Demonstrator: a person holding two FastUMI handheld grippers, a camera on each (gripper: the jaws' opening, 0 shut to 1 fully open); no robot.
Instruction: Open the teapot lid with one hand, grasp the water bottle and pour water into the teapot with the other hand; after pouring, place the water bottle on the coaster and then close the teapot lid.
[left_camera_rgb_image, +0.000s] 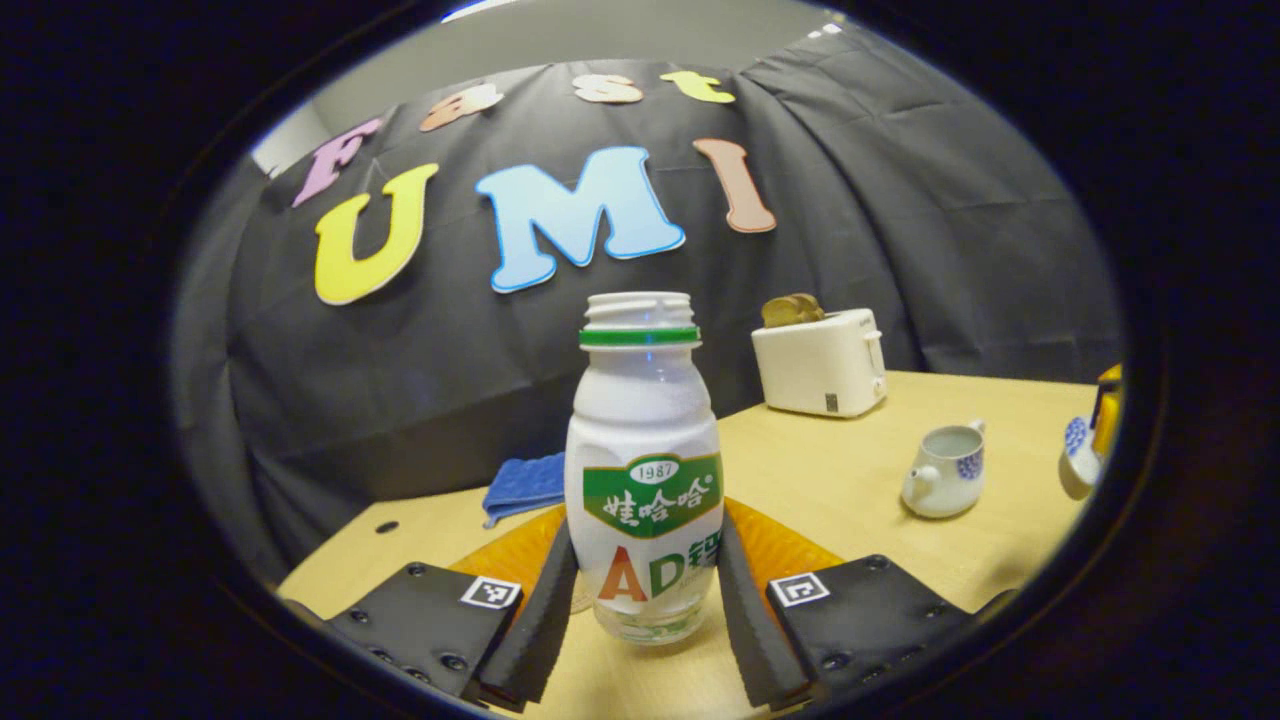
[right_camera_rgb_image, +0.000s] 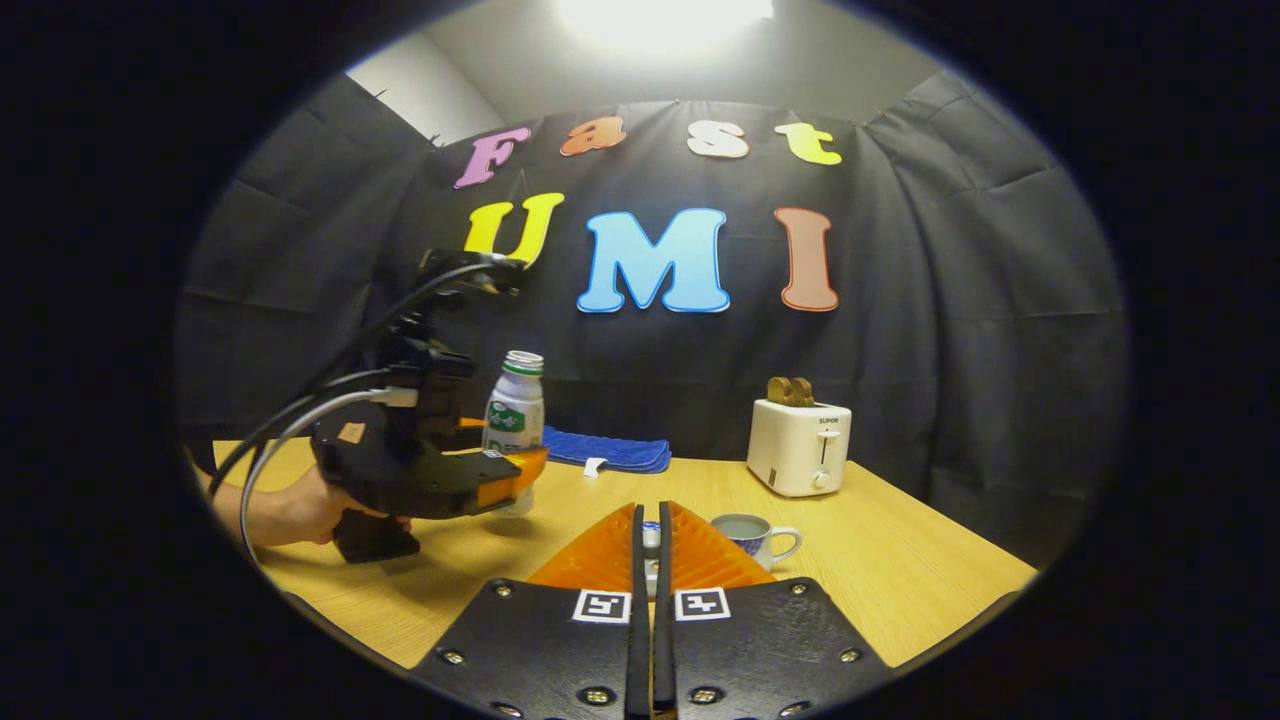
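A white water bottle (left_camera_rgb_image: 645, 440) with a green label and no cap stands upright between my left gripper's (left_camera_rgb_image: 645, 525) fingers, which press on both its sides; its base looks to rest on the table. In the right gripper view the same bottle (right_camera_rgb_image: 515, 405) sits in that gripper (right_camera_rgb_image: 500, 470), held by a hand (right_camera_rgb_image: 290, 510). The small white-and-blue teapot (left_camera_rgb_image: 945, 470) stands open with water inside, ahead and right of my shut right gripper (right_camera_rgb_image: 650, 512), where the teapot (right_camera_rgb_image: 755, 535) shows beside the fingers. The teapot lid (right_camera_rgb_image: 650, 545) is pinched between them; that lid (left_camera_rgb_image: 1078, 455) also shows at the right edge.
A white toaster (left_camera_rgb_image: 820, 365) with bread in it stands at the back of the wooden table (right_camera_rgb_image: 900, 560). A folded blue cloth (right_camera_rgb_image: 605, 450) lies at the back, behind the bottle. The table's right edge runs close to the toaster (right_camera_rgb_image: 798, 447).
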